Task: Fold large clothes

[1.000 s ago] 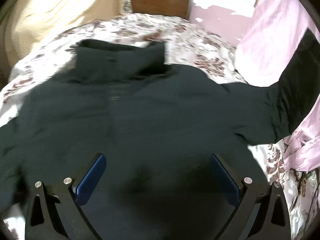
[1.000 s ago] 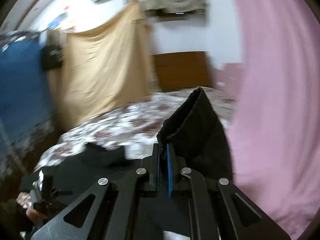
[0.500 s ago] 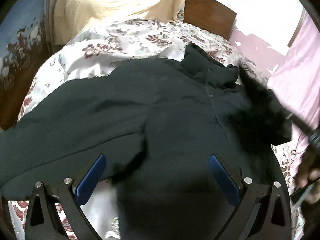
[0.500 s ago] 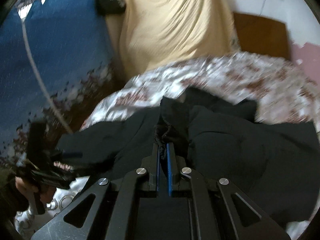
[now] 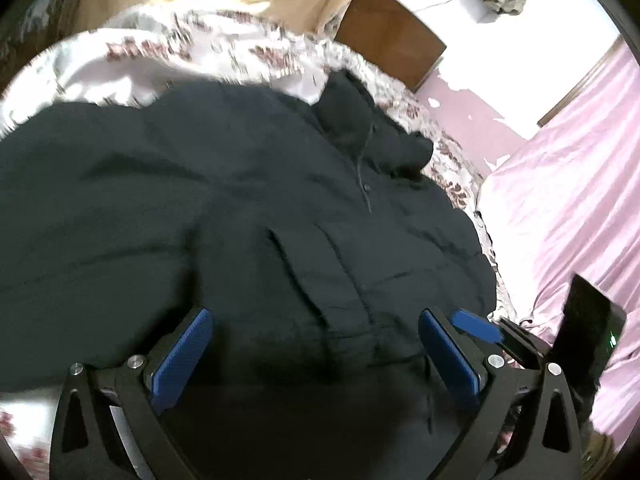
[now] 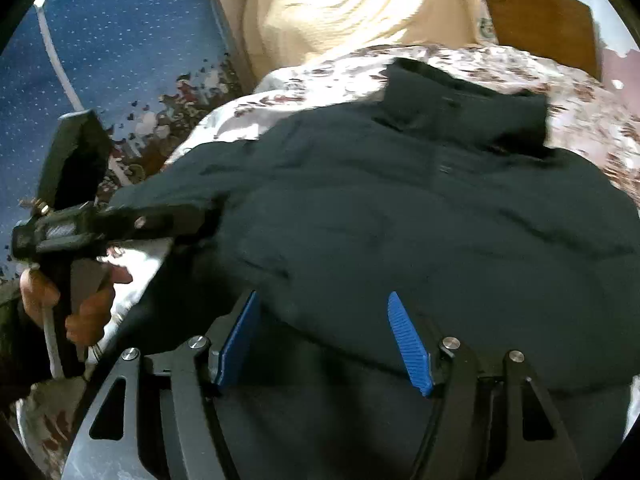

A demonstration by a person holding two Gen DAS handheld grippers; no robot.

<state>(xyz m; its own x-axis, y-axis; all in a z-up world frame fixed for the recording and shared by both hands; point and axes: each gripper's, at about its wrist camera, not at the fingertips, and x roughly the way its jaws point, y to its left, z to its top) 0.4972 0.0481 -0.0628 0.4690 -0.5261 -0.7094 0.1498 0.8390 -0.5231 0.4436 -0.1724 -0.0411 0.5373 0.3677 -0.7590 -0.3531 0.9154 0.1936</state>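
Right wrist: dark jacket (image 6: 420, 216) beneath wide-spread right hand-held gripper (image 6: 324, 340)

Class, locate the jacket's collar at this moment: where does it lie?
In the right wrist view the collar sits at the far end of the black jacket, on the floral bedspread, pointing toward the wooden headboard.

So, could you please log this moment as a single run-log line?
left gripper: open, over jacket | right gripper: open, over jacket | black jacket: spread on floral bedspread, collar away from cameras
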